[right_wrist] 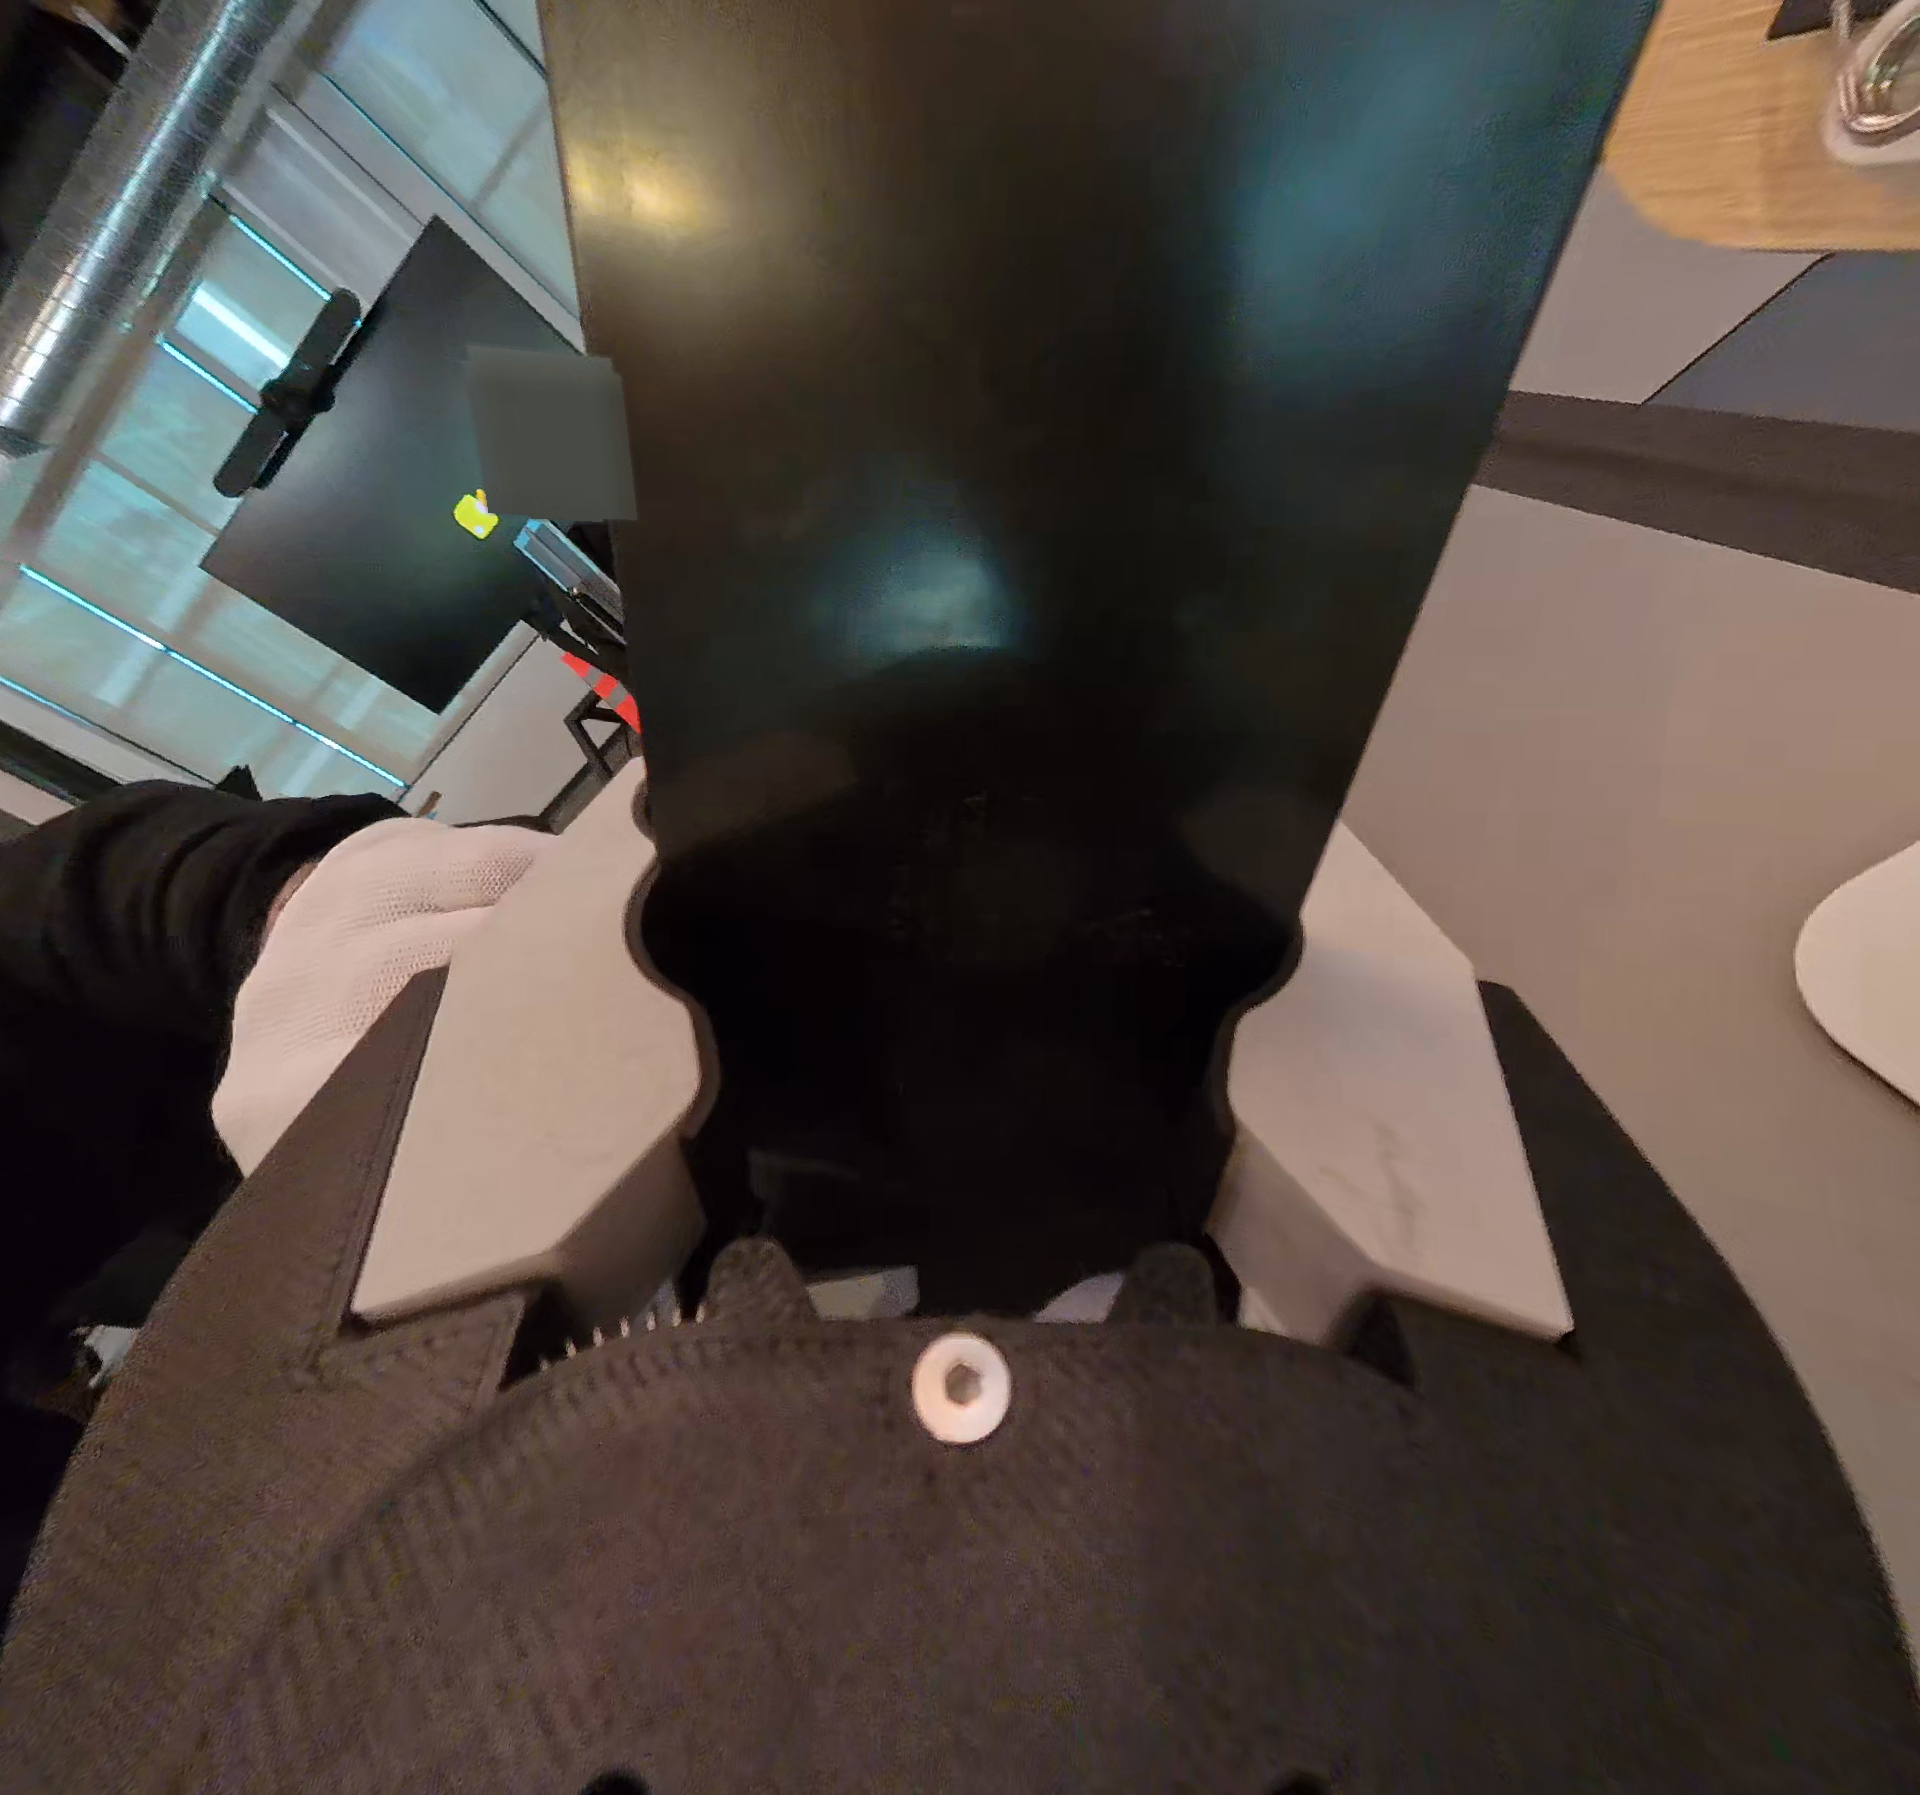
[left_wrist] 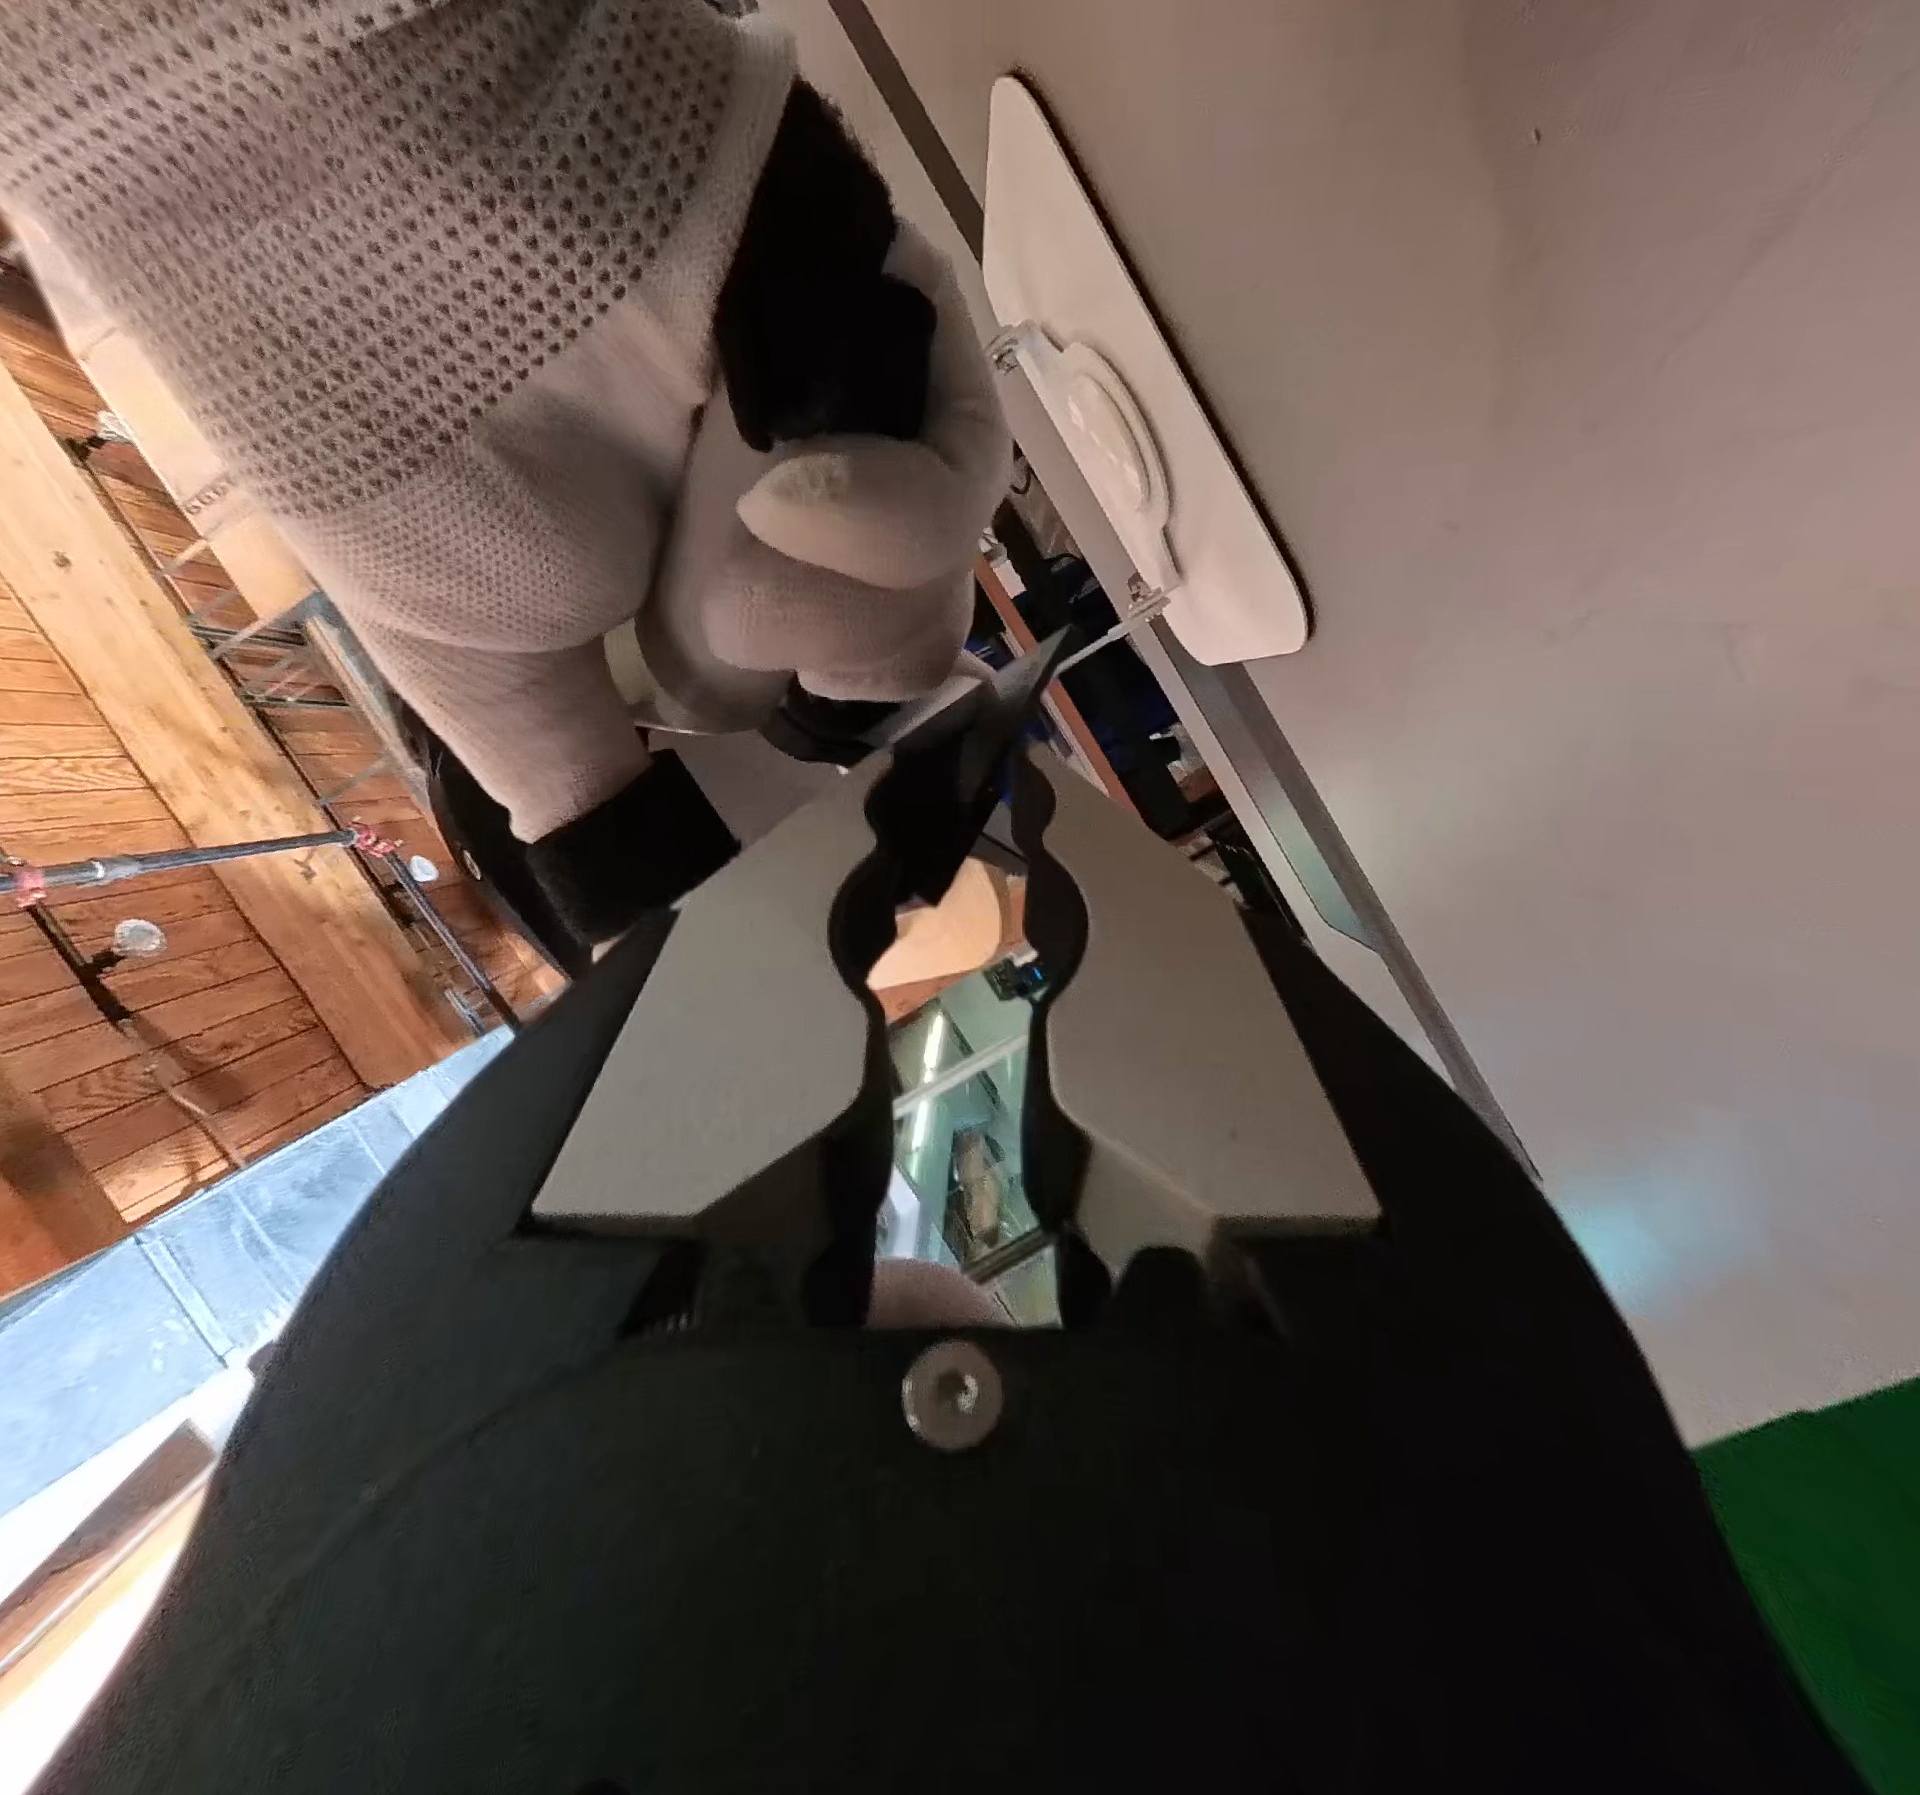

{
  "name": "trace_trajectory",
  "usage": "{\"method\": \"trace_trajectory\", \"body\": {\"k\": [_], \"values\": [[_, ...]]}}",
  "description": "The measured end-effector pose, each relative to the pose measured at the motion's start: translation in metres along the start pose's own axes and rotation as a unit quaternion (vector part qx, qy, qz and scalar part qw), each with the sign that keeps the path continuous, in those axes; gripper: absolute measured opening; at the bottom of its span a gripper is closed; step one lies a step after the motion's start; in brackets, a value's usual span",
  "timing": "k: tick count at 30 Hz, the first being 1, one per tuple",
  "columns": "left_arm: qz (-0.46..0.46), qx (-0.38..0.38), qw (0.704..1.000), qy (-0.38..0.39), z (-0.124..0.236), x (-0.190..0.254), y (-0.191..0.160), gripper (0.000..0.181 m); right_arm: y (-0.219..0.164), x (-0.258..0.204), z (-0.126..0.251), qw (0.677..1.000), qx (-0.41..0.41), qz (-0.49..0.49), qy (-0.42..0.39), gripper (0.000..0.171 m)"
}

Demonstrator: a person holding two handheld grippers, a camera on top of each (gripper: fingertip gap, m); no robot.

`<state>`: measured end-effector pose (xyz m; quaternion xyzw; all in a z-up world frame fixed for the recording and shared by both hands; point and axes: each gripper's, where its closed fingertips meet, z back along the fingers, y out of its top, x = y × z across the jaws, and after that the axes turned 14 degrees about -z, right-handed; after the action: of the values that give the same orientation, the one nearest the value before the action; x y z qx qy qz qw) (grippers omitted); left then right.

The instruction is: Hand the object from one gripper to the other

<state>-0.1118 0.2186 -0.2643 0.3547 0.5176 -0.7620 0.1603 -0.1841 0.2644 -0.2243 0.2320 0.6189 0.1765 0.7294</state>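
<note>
The object is a flat black plate [right_wrist: 1039, 343]. In the right wrist view it fills the middle, face-on, and runs up from my right gripper [right_wrist: 966, 924]. The right jaws stand wide apart, one against each side edge of the plate. In the left wrist view the plate [left_wrist: 971, 789] shows edge-on as a thin black strip. My left gripper [left_wrist: 966, 779] is nearly closed and pinches it at the fingertips. A white-gloved hand [left_wrist: 831, 550] holds the right gripper just up and left of the left gripper's tips. The other gloved hand [right_wrist: 364, 966] shows beside the right gripper's left finger.
A grey table [left_wrist: 1558, 395] carries a white rounded pad with a round fitting [left_wrist: 1122, 436]. A wooden board [right_wrist: 1745, 83] with a glass vessel [right_wrist: 1881, 31] lies far right. A white rounded object [right_wrist: 1870, 976] is at the right edge, and a black screen [right_wrist: 384, 498] at the left. One gripper's finger ends stand about 9 cm off the other's.
</note>
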Motion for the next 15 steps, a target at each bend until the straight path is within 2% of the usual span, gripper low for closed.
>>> {"method": "trace_trajectory", "body": {"k": [15], "values": [[0.018,0.019,1.0,-0.01,0.0028,0.0009,0.0052,0.008,-0.0038,0.0005,-0.0072,0.999,0.007,0.027,-0.027,0.106]]}}
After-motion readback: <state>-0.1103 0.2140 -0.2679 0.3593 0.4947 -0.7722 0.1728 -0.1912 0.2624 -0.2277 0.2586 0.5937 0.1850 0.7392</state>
